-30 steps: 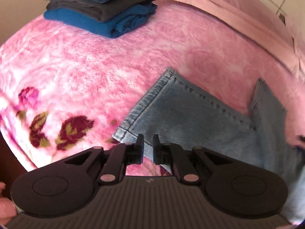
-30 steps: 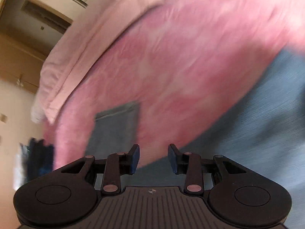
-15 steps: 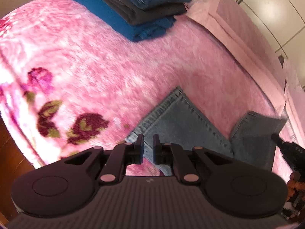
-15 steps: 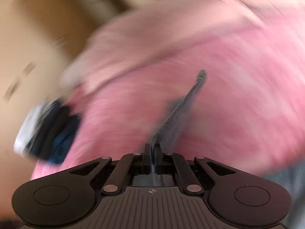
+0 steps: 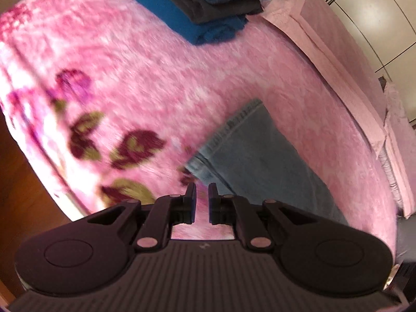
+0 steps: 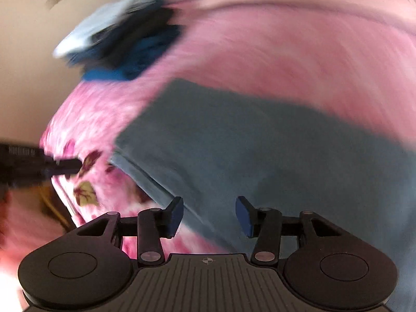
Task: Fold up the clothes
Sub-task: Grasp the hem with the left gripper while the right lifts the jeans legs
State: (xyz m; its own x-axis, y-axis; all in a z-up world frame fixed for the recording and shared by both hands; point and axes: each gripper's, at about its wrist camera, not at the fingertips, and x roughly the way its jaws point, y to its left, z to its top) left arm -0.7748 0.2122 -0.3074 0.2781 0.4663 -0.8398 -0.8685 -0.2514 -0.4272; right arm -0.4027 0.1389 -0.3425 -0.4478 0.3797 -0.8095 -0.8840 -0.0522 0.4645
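Light blue jeans (image 5: 254,156) lie flat on the pink floral blanket (image 5: 145,78), legs laid one on the other, hem end towards me. My left gripper (image 5: 202,202) hovers just short of the hem corner, jaws a narrow gap apart and empty. In the blurred right wrist view the jeans (image 6: 247,140) fill the middle. My right gripper (image 6: 209,215) is open and empty above their near edge. The left gripper shows there as a dark shape (image 6: 39,163) at the left edge.
A stack of folded dark and blue clothes (image 5: 202,7) sits at the far end of the bed, also in the right wrist view (image 6: 130,44). Pale pink bedding (image 5: 338,59) runs along the right side. The bed edge and wooden floor (image 5: 23,208) are at left.
My right gripper, shut on a jeans leg half a second ago, carried it over onto the other leg and has opened. My left gripper has pulled back slightly from the hem.
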